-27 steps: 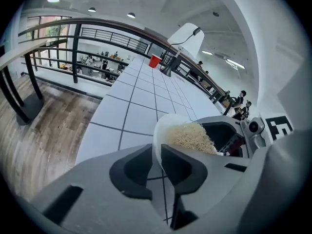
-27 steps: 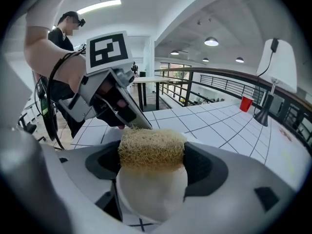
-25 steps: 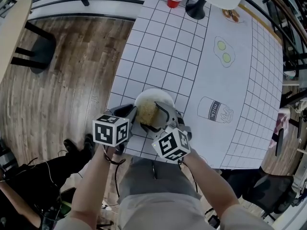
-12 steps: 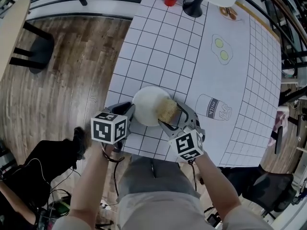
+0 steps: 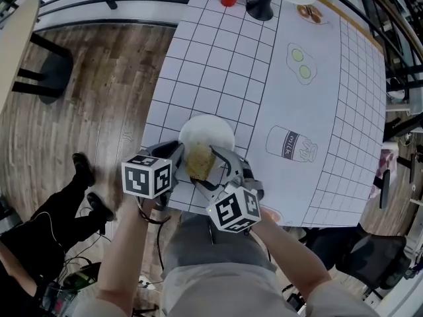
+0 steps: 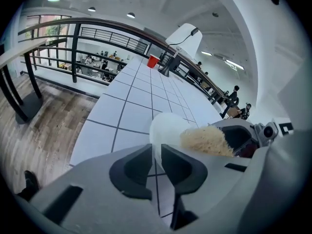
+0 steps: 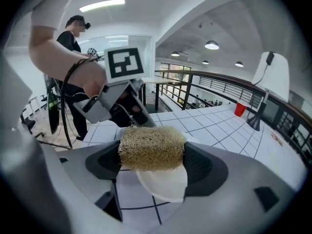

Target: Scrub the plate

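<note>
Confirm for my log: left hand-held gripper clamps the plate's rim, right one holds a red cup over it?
No: the right gripper view shows the right hand-held gripper holding a fibrous scrubber over the plate; the left hand-held gripper does clamp its rim.

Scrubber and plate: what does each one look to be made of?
The scrubber is a block of coarse, tangled tan fibres with a dry, matte look, probably loofah or a similar plant fibre; a synthetic imitation cannot be ruled out. The plate is plain white, smooth and low in sheen, with a thin rim. That fits plastic or melamine, but glazed ceramic is possible.
</note>
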